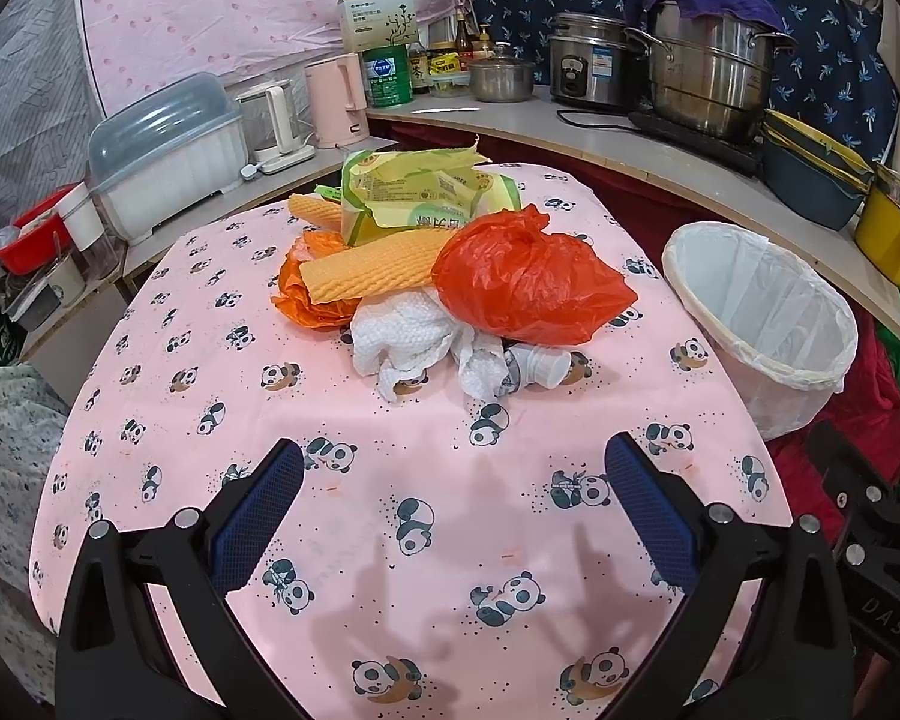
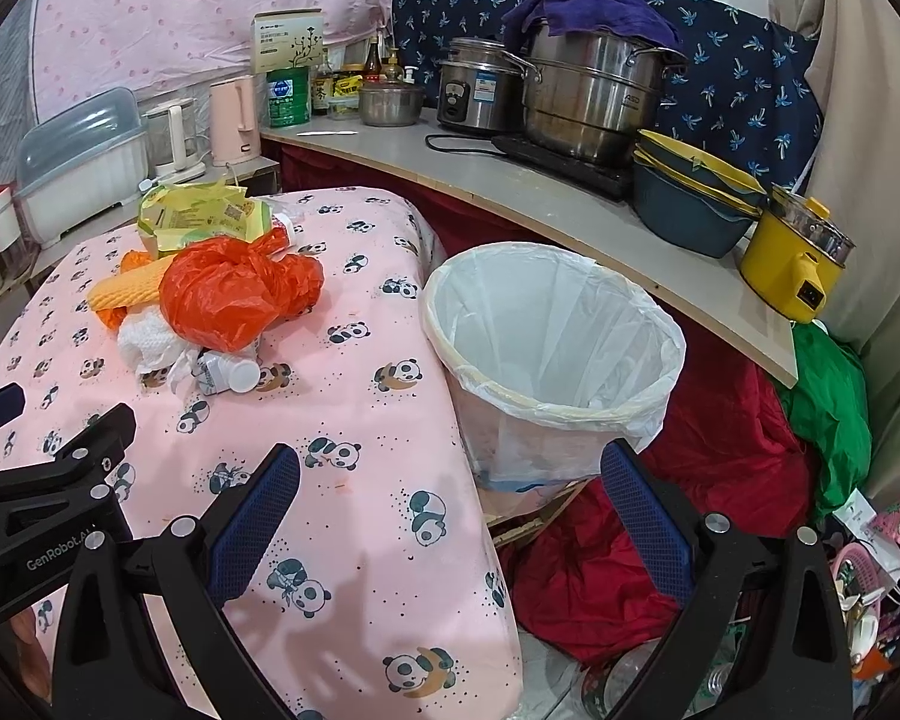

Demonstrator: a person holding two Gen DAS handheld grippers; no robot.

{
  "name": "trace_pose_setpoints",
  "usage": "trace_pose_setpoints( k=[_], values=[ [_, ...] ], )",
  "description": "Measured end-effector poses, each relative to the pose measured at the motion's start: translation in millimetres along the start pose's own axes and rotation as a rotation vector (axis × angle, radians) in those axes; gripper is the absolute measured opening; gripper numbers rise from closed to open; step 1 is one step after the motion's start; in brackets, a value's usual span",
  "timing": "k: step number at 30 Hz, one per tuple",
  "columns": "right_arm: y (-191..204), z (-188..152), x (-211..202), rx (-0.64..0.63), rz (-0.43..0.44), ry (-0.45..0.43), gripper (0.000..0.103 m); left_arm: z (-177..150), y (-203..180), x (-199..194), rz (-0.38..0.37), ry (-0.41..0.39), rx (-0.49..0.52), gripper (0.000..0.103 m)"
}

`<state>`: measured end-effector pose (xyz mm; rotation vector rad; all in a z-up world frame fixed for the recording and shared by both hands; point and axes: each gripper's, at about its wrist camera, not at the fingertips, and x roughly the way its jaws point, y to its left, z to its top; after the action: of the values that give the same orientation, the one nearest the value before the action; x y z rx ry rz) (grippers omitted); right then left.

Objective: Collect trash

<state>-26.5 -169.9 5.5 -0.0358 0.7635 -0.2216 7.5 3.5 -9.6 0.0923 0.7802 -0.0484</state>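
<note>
Left wrist view: the left gripper hangs low in the frame over a pink panda-print tablecloth, its two blue-padded fingers spread wide with nothing between them. Mid-frame, well ahead of the fingers, lies one heap of trash. A crinkled orange-red plastic bag sits on top at the right, a ribbed yellow foam sleeve slants across the middle, and a second, shorter sleeve lies behind it. Under these are crumpled white paper towel and a small white bottle on its side. At the back of the heap is a torn yellow-green wrapper.

At the frame's right, beside the table edge, stands one round trash bin lined with a thin white bag, its mouth open.

In the right wrist view, the right gripper has its fingers equally far apart and holds nothing. It hovers at the lower centre, over the table's edge. The bin is just beyond it at centre frame and the heap is at the upper left, the orange-red bag uppermost.

A curved counter crosses the upper frame behind both, carrying steel pots, a rice cooker and a yellow pot.
</note>
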Motion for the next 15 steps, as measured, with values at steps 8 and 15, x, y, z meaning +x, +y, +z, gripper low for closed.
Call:
trace_pose_setpoints(
  k=[8,15],
  values=[
    [-0.3,0.8,2.2,0.002,0.001,0.001,0.096,-1.5,-2.9,2.5,0.000,0.005,0.008,0.096],
    [1.9,1.1,4.5,-0.001,-0.001,0.005,0.096,-1.6,-4.5,4.3,0.000,0.004,0.010,0.096]
  ],
)
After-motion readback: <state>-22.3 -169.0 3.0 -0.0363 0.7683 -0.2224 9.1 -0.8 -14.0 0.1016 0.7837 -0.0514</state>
